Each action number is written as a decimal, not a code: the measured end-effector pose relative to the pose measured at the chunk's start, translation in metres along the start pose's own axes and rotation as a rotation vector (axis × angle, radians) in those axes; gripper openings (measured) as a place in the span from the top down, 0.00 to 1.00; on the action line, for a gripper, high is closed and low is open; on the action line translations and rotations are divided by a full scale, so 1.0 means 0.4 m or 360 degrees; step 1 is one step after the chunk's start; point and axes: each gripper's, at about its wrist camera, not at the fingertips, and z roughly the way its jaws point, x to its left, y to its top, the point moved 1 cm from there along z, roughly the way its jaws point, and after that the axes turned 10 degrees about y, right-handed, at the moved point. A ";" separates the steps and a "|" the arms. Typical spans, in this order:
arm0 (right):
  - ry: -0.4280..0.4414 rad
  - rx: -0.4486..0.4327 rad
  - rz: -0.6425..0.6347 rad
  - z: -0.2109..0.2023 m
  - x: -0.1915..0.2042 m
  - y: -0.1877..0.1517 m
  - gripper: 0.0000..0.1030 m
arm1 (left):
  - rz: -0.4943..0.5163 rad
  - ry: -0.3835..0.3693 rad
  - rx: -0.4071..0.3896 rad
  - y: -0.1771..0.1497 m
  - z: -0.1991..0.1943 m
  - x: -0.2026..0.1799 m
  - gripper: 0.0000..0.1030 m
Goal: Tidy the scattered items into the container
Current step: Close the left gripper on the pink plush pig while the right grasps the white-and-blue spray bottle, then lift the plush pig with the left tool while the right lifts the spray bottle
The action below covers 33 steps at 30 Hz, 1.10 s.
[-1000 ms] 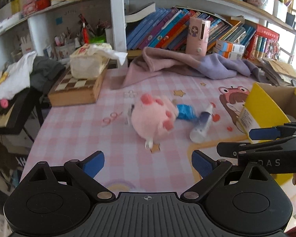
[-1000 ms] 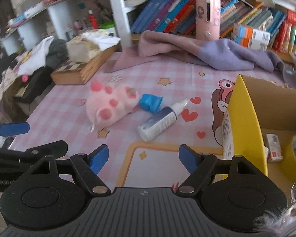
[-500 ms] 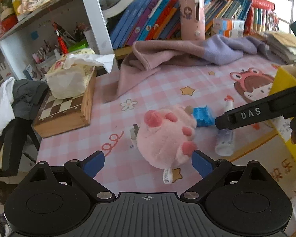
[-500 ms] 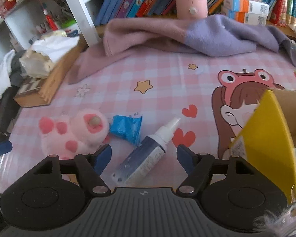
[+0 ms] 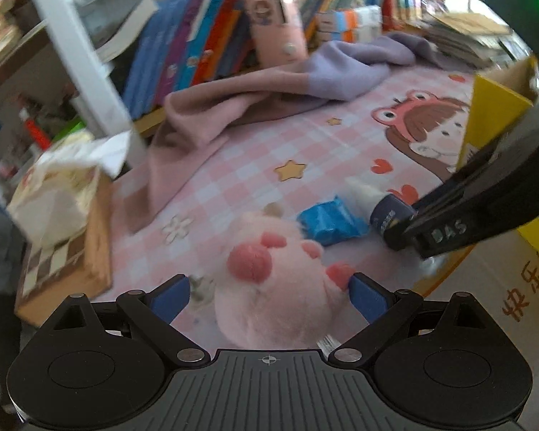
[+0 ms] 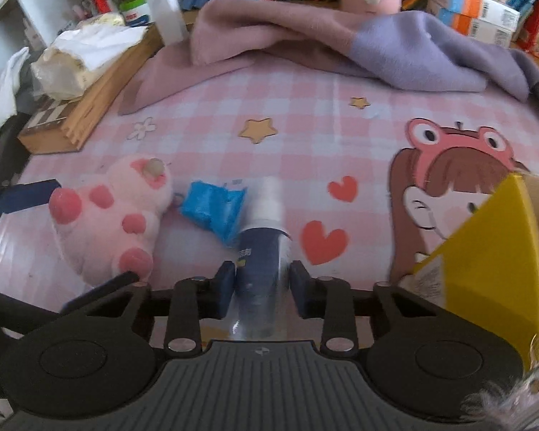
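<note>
Bottle (image 6: 263, 251) feels rigid, slick; your right gripper (image 6: 258, 289) fingers pinch its dark body. Left gripper (image 5: 268, 296), wide open, straddles the soft plush (image 5: 276, 280) beside it.

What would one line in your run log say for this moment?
left tongs: open around pink plush toy | right tongs: closed on dark spray bottle | blue packet: on mat | yellow box: right

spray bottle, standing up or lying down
Lying down: the spray bottle rests on its side on the mat, white nozzle pointing away, body between the right gripper's fingers.
</note>
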 end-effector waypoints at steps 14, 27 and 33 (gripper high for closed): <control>-0.0055 0.0017 -0.0083 0.038 -0.011 0.011 0.70 | 0.0084 0.0018 0.0040 -0.001 0.049 -0.072 0.18; 0.0114 -0.0098 -0.0011 -0.064 0.019 -0.022 0.71 | -0.0279 -0.0083 0.0023 -0.045 -0.088 -0.023 0.35; 0.0162 -0.0132 -0.0006 -0.128 0.044 -0.073 0.70 | -0.0404 -0.0114 -0.0006 -0.086 -0.184 -0.012 0.35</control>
